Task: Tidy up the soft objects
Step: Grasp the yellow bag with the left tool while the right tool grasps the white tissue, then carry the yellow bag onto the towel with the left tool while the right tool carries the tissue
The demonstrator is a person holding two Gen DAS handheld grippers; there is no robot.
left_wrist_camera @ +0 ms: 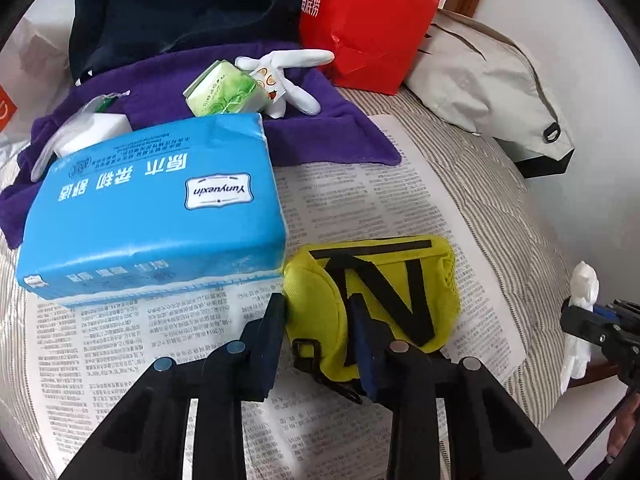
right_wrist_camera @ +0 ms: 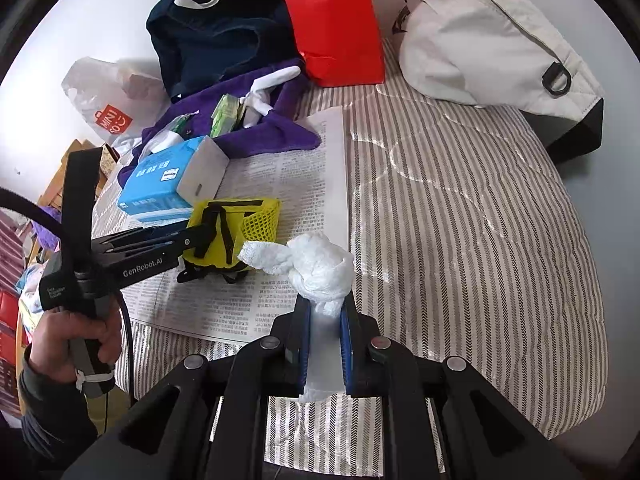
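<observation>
A: Our left gripper (left_wrist_camera: 318,332) straddles the near edge of the yellow mesh pouch (left_wrist_camera: 384,300), one finger outside its left rim, the other laid over the black strap. Whether the jaws have actually pinched the fabric we cannot tell from either view. The pouch lies on the newspaper (left_wrist_camera: 360,200), its far-left corner touching the blue tissue pack (left_wrist_camera: 156,208).

B: Our right gripper (right_wrist_camera: 325,320) is clamped on a knotted white cloth (right_wrist_camera: 316,264), held up over the edge of the newspaper and the striped quilt (right_wrist_camera: 460,220), just beside the pouch.

A: So how far along do we judge ourselves?

B: Partway, as we read it. A small group already sits on the purple towel (left_wrist_camera: 320,136): the green tissue packet (left_wrist_camera: 224,88), the white plush toy (left_wrist_camera: 288,76) and a white pack in clear wrap (left_wrist_camera: 96,128), with the blue pack overlapping the towel's near edge.

A: Left to place, then: the white cloth in our grip and the yellow pouch. The navy bag (left_wrist_camera: 180,8), red paper bag (left_wrist_camera: 368,20) and cream bag (left_wrist_camera: 488,80) stand behind, apart from that group.
</observation>
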